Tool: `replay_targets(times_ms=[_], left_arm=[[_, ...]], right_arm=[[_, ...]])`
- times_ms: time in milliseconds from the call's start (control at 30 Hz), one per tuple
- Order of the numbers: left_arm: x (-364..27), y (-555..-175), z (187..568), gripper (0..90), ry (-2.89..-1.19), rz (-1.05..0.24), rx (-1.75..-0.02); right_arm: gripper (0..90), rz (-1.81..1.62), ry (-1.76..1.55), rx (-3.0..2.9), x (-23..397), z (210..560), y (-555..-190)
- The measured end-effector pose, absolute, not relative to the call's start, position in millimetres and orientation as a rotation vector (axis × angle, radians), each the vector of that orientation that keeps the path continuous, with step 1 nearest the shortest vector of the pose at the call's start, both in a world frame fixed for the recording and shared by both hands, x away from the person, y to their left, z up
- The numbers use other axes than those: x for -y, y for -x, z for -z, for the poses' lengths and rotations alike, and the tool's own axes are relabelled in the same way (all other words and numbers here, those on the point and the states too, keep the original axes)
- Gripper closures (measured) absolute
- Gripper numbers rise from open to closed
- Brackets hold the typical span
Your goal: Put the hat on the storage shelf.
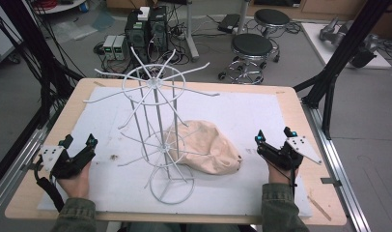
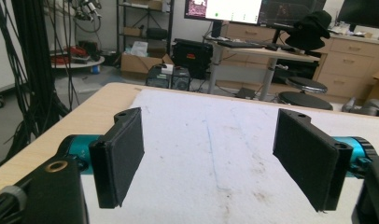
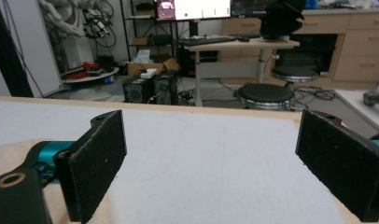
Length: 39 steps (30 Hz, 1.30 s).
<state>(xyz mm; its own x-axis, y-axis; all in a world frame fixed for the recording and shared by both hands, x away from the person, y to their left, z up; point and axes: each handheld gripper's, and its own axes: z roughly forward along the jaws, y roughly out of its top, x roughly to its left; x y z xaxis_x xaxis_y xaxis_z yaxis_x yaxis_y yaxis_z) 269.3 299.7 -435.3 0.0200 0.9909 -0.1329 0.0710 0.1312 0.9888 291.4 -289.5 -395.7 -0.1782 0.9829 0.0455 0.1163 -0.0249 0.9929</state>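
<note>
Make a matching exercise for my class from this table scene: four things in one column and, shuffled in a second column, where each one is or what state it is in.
Things
1. white wire rack
2. beige hat
3. left gripper
4. right gripper

Places and states
A. lying on the white mat, against the rack's right side
B. open, near the table's right edge
C. standing upright in the middle of the mat
D. open, near the table's left edge

Pairs: 1-C, 2-A, 3-D, 4-B
</note>
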Motion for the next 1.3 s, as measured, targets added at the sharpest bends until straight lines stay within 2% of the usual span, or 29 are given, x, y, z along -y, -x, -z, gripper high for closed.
replay_targets(times_ms=[633,933,1300], left_arm=[[-305,-264,435,24.9,-1.110,-1.057,-1.332],[-301,-264,435,24.9,-1.115,-1.047,-1.324],[-303,-264,435,25.0,-1.104,-1.038,-1.327]], right_arm=[[7.7,-1.423,-1.052,-1.543,247,334,-318],[7.7,-1.563,-1.000,-1.674,225,319,-340],[7.7,-1.529,-0.940,-1.767,188,308,-367]])
